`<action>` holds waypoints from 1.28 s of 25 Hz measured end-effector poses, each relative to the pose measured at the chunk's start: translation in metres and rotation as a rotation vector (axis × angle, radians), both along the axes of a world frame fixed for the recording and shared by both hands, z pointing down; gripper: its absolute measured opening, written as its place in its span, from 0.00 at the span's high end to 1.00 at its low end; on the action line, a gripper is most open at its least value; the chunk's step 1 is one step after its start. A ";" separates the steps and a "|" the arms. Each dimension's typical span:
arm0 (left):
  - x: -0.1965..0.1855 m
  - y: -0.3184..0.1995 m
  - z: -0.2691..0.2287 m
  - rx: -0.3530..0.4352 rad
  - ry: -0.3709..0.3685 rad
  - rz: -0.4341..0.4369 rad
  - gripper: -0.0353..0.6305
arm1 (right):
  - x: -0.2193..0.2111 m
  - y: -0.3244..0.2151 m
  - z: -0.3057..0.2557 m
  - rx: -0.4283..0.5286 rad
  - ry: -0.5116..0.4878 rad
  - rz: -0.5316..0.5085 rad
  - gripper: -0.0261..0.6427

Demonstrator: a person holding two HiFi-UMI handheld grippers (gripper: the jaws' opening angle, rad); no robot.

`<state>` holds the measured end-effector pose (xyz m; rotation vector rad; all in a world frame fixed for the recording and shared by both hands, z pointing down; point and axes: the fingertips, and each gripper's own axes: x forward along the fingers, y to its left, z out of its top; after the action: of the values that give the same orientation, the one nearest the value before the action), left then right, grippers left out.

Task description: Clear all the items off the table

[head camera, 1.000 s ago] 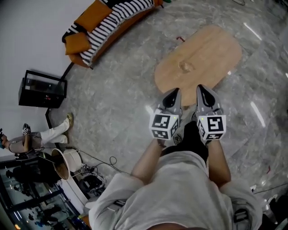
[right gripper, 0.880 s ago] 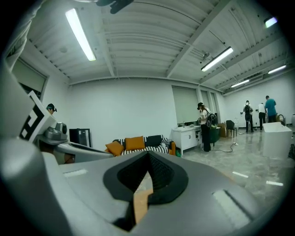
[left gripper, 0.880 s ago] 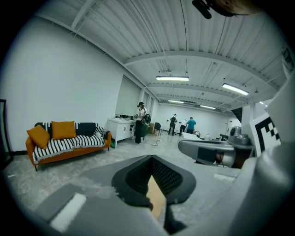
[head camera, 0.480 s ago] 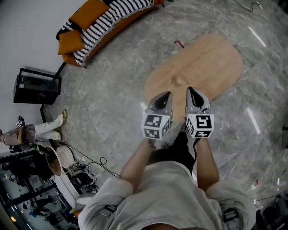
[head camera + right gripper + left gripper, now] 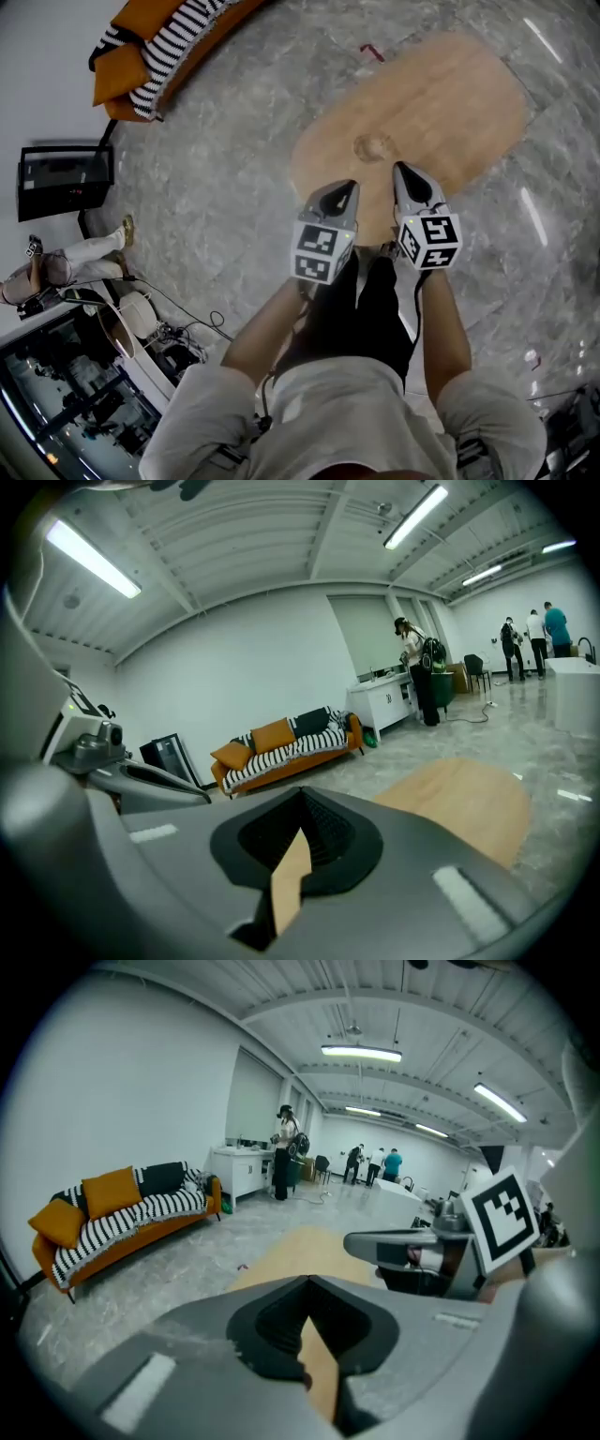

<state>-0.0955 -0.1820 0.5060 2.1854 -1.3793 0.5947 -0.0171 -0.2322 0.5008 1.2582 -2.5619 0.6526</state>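
Note:
An oval light-wood table (image 5: 441, 103) stands on the grey marble floor ahead of me; its top shows only a round knot mark (image 5: 373, 147). My left gripper (image 5: 341, 190) hangs over the table's near edge, shut with nothing in it. My right gripper (image 5: 403, 172) is beside it, just right of the knot, also shut and holding nothing. In the left gripper view the left gripper (image 5: 306, 1280) has its jaws meeting at the tips, with table wood showing through the slit behind. The right gripper view shows the right gripper (image 5: 302, 795) in the same state, with the table (image 5: 459, 803) beyond.
An orange sofa with a striped blanket (image 5: 155, 42) stands at the far left, a black cabinet (image 5: 61, 178) nearer. A seated person's legs (image 5: 80, 262) and floor cables (image 5: 178, 333) lie to my left. A small red scrap (image 5: 372, 52) lies beyond the table. Several people (image 5: 375, 1162) stand far off.
The table has come closer and now lies under both gripper tips. Both grippers stayed shut, side by side, with the right one now slightly ahead.

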 end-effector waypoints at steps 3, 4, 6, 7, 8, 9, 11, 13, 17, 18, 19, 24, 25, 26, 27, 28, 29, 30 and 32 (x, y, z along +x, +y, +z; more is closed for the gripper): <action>-0.017 -0.006 0.038 -0.052 0.009 0.016 0.92 | -0.006 -0.007 0.033 -0.036 0.017 0.008 0.95; -0.025 -0.011 0.049 -0.060 0.019 0.005 0.91 | -0.009 -0.009 0.042 -0.038 0.023 0.007 0.95; -0.038 -0.019 0.067 -0.065 0.044 -0.032 0.91 | -0.013 -0.013 0.058 -0.035 0.042 0.000 0.95; -0.044 -0.021 0.076 -0.067 0.055 -0.054 0.92 | -0.014 -0.014 0.067 -0.036 0.055 -0.005 0.95; -0.048 -0.022 0.086 -0.071 0.060 -0.074 0.92 | -0.014 -0.013 0.077 -0.039 0.067 -0.010 0.95; -0.051 -0.022 0.098 -0.078 0.060 -0.091 0.92 | -0.014 -0.012 0.088 -0.045 0.077 -0.012 0.95; -0.054 -0.023 0.120 -0.097 0.059 -0.113 0.91 | -0.011 -0.010 0.107 -0.060 0.091 -0.007 0.95; -0.053 -0.025 0.139 -0.120 0.066 -0.117 0.92 | -0.009 -0.009 0.122 -0.076 0.096 0.012 0.95; -0.048 -0.031 0.173 -0.184 0.077 -0.064 0.92 | -0.008 -0.010 0.145 -0.102 0.100 0.055 0.95; -0.048 -0.033 0.182 -0.214 0.082 -0.057 0.92 | -0.007 -0.011 0.150 -0.111 0.100 0.065 0.95; -0.049 -0.035 0.191 -0.244 0.086 -0.057 0.92 | -0.007 -0.012 0.155 -0.121 0.099 0.076 0.95; -0.055 -0.046 0.219 -0.323 0.073 -0.054 0.91 | -0.003 -0.011 0.174 -0.174 0.088 0.139 0.95; -0.055 -0.049 0.222 -0.332 0.069 -0.043 0.92 | -0.002 -0.013 0.177 -0.180 0.088 0.150 0.95; -0.054 -0.053 0.225 -0.340 0.063 -0.029 0.91 | -0.001 -0.014 0.179 -0.184 0.088 0.162 0.95; -0.053 -0.057 0.228 -0.346 0.054 -0.015 0.92 | 0.001 -0.016 0.182 -0.190 0.088 0.174 0.95; -0.052 -0.061 0.232 -0.352 0.045 -0.001 0.92 | 0.003 -0.017 0.185 -0.196 0.088 0.187 0.95; -0.050 -0.066 0.235 -0.359 0.036 0.012 0.92 | 0.007 -0.018 0.188 -0.203 0.087 0.202 0.95; -0.048 -0.070 0.239 -0.370 0.030 0.026 0.91 | 0.010 -0.019 0.191 -0.212 0.085 0.217 0.95; -0.047 -0.078 0.247 -0.412 0.034 0.043 0.92 | 0.015 -0.021 0.196 -0.228 0.083 0.251 0.95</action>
<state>-0.1421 -0.2602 0.7531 1.8863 -1.0807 0.7773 -0.0023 -0.2532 0.6969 1.5024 -2.2092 0.8925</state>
